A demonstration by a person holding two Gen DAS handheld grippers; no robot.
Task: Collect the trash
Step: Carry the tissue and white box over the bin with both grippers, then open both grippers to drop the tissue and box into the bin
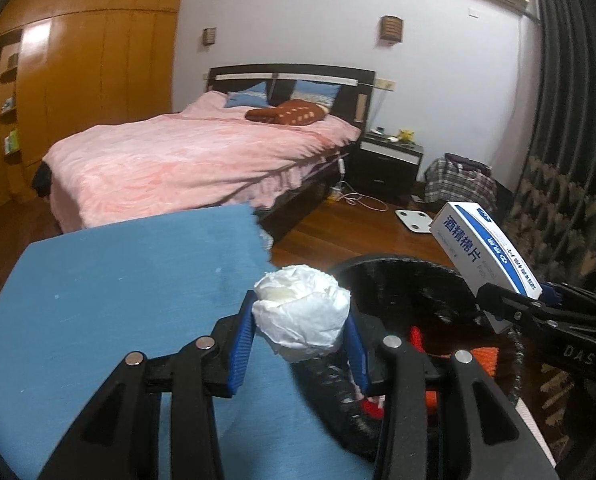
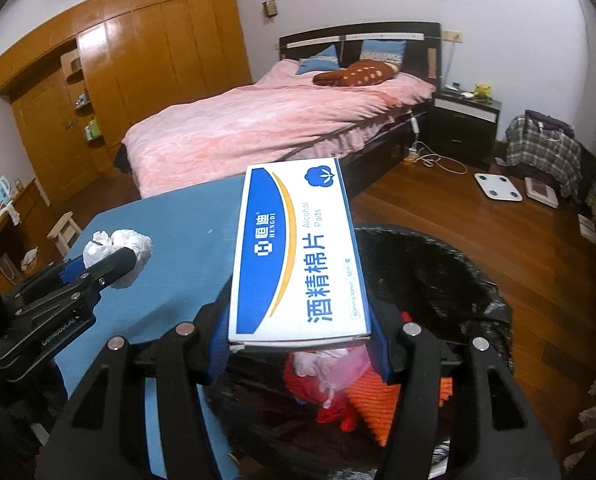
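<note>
**Two pieces of trash held over the bin**

The left gripper [image 1: 301, 320] has its blue fingers [image 1: 241, 346] closed partway on a crumpled white tissue ball [image 1: 303, 312]. The ball sits right between them, pressed on both sides. It looks very light and soft. It squashes easily, so a gentle squeeze around its middle is enough. Loose bits could slip out if the hold were only on an edge.

The right gripper [image 2: 299, 344] has its fingers [image 2: 379, 354] closed on the near end of an alcohol pads box [image 2: 298, 252]. The box is thin card, white and blue, and it points away from the fingers. It looks light and fairly stiff, but its smooth sides may be slippery. A hard squeeze could dent it. It is held only at one end, so the far end could tip down. A hold nearer the middle would likely be steadier.

Just below and ahead of both pairs of fingers is the black trash bin [image 2: 437, 280]. Red and orange trash [image 2: 369, 396] already lies inside. The blue worktop [image 1: 118, 280] is to the left of the fingers.

The box hides part of the bin's inside. I cannot tell if the box is full or empty, or how deep the bin goes. Its near rim is cut off by the gripper frames.
</note>
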